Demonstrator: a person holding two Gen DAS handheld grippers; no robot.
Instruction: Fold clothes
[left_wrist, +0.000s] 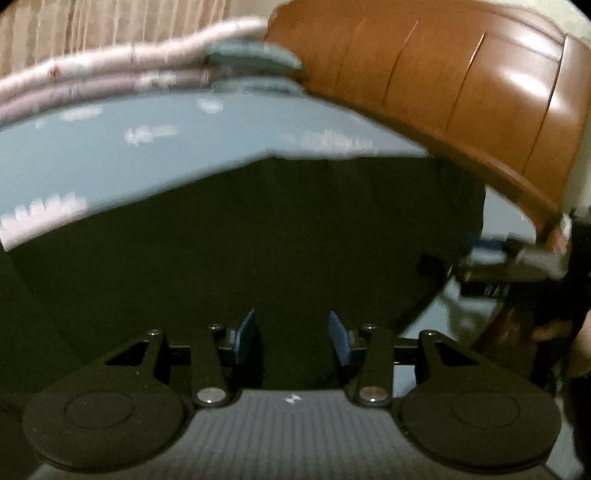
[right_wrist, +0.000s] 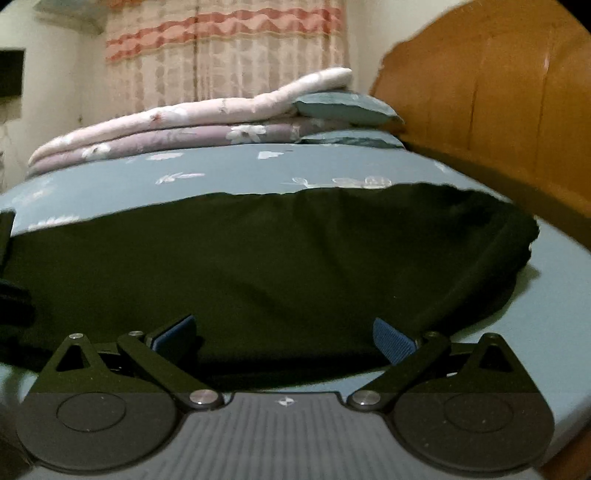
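A dark green garment (left_wrist: 240, 236) (right_wrist: 266, 258) lies spread flat on the blue floral bedsheet (left_wrist: 110, 147) (right_wrist: 258, 166). In the left wrist view my left gripper (left_wrist: 292, 341) hovers over the garment, its blue-padded fingers apart with only cloth seen beyond them. The right gripper (right_wrist: 284, 341) stands wide open at the garment's near edge, with its blue pads (right_wrist: 391, 341) low over the cloth. The other gripper shows at the right of the left wrist view (left_wrist: 495, 266), blurred.
A wooden headboard (left_wrist: 443, 81) (right_wrist: 498, 110) rises on the right. Folded pink and lilac quilts (right_wrist: 166, 129) and teal pillows (right_wrist: 343, 107) sit at the far side of the bed. A patterned curtain (right_wrist: 229, 51) hangs behind. The bed's edge (right_wrist: 569, 350) is close at the right.
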